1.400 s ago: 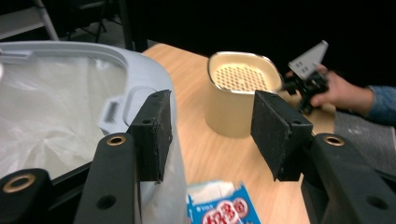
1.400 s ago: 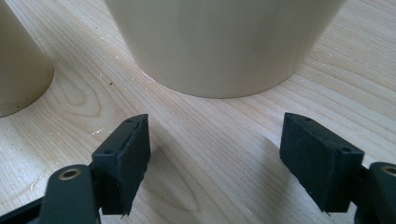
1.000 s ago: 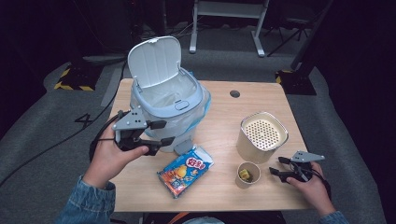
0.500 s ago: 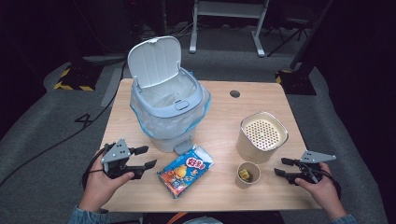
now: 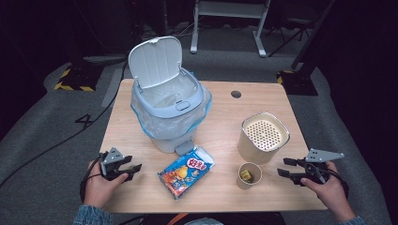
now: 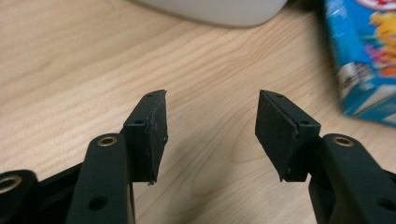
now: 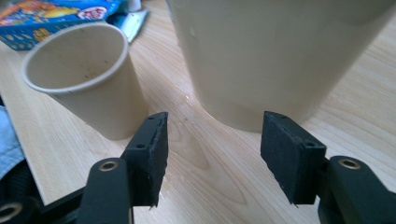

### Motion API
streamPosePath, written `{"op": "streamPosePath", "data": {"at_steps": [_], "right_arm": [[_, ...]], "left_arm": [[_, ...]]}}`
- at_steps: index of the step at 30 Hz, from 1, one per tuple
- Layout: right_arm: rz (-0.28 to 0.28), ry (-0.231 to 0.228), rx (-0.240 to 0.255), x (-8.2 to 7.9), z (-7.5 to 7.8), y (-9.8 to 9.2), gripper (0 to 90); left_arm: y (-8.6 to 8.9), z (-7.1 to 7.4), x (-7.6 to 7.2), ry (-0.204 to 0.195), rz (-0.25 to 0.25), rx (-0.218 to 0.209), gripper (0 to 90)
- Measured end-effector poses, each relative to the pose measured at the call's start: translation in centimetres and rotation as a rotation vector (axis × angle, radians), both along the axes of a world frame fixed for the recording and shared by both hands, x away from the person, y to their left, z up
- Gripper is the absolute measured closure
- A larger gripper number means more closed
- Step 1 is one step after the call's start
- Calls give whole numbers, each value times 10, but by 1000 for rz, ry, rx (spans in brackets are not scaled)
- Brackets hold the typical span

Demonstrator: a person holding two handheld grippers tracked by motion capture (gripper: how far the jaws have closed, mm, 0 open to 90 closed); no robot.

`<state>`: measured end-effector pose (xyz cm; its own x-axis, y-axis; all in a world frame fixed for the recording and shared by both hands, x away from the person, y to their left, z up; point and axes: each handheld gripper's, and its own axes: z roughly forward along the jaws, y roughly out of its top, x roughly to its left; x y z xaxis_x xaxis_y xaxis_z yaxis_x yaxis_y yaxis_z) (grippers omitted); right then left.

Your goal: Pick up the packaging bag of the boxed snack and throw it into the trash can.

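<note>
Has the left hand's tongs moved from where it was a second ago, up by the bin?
Yes. The left tongs has come down and back from beside the white bin toward the table's near edge, left of the blue snack packet; its jaws have just been closing, nothing between them.

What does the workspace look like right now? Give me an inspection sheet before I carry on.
Surface: wooden table, with a round hole near the far edge.
Job's things: snack packet lying flat near the front edge; bin behind it, lid up, bag-lined; small paper cup upright, something yellowish inside.
Clutter: tall beige container with a perforated top, behind the cup.
Grippers: left gripper low over the table left of the packet, jaws apart, just been closing, nothing between them; right gripper right of the cup, jaws apart, just been closing, nothing between them.
Cables: dark cable across the floor at left.
Surroundings: grey floor, hazard-striped marking, white stand legs behind.
</note>
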<state>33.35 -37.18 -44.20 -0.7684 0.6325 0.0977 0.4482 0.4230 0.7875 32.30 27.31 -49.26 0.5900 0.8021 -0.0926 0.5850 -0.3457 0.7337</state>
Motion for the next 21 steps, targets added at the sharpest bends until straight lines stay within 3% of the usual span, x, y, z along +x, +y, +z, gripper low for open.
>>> {"op": "streamPosePath", "data": {"at_steps": [7,10,14,21], "right_arm": [[62,-27,22,-6,16,17,461],[92,-39,37,-5,26,28,476],[130,-53,74,-4,37,43,482],[222,-54,44,5,47,80,477]], "left_arm": [[5,-9,4,19,7,36,428],[5,-10,5,10,12,36,427],[3,-11,6,-18,-5,73,408],[0,-11,7,-21,1,82,404]]}}
